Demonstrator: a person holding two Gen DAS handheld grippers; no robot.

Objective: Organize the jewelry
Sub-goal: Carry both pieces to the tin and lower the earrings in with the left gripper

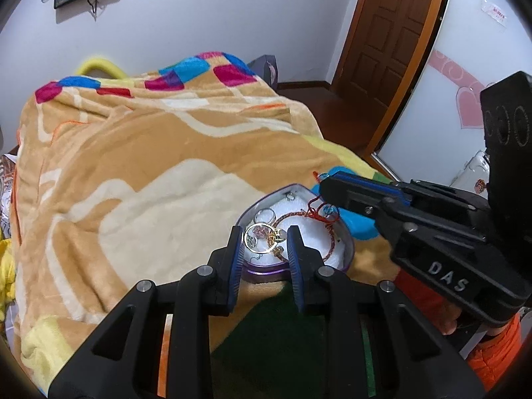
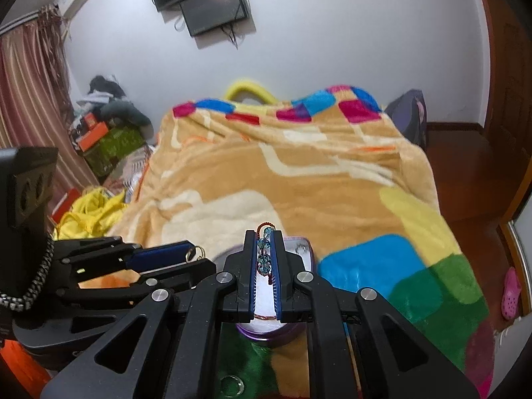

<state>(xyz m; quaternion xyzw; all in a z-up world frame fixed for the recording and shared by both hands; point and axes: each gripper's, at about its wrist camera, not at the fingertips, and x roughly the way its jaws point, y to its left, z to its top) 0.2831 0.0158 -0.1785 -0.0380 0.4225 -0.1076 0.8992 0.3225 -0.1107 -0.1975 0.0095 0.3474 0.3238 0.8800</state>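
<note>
A purple heart-shaped jewelry box with white lining sits on the blanket and holds rings, a gold hoop and a woven red bracelet. My left gripper is open, its fingers either side of the hoop just above the box. My right gripper is shut on a red cord bracelet with blue beads and holds it over the box. In the left wrist view the right gripper comes in from the right over the box's far edge.
A tan patterned blanket covers the bed. A silver ring lies on the blanket's green patch near me. Yellow cloth and boxes lie at the left. A wooden door and floor are at the right.
</note>
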